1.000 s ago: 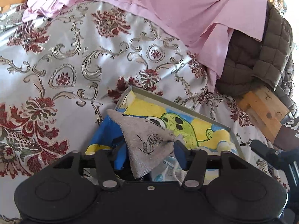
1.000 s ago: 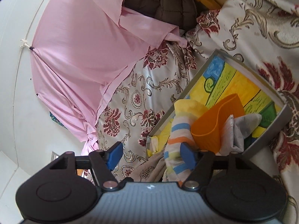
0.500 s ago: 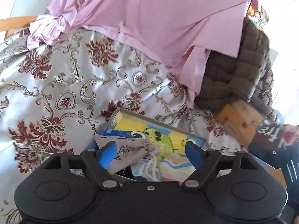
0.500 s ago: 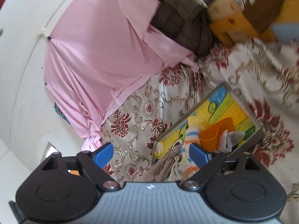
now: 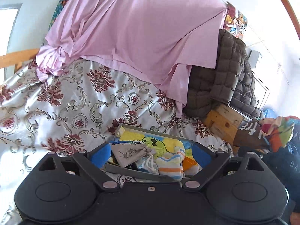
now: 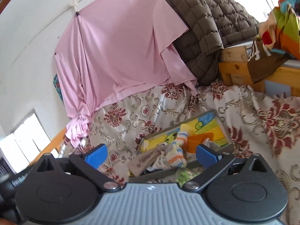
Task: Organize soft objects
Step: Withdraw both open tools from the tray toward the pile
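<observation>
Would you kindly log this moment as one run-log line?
left gripper: open, just opening, empty | right gripper: open, just opening, empty | grey pouch, striped sock: in tray

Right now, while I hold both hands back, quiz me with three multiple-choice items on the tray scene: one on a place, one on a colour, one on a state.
1. Where does the grey drawstring pouch lie?
A. In the tray, at its left end in the left wrist view
B. On the pink sheet
C. On the wooden box

2. What colour is the cup in the tray?
A. Green
B. Orange
C. Black

3. How do the jaws of the left gripper and the right gripper stand?
A. Both shut on cloth
B. Only the left one holds cloth
C. Both open, nothing gripped

Answers:
1 A, the pouch rests inside the tray's rim beside the striped sock.
2 B, the cup is plainly orange.
3 C, the blue pads stand wide apart, having just been opening, with nothing pressed between them.
</observation>
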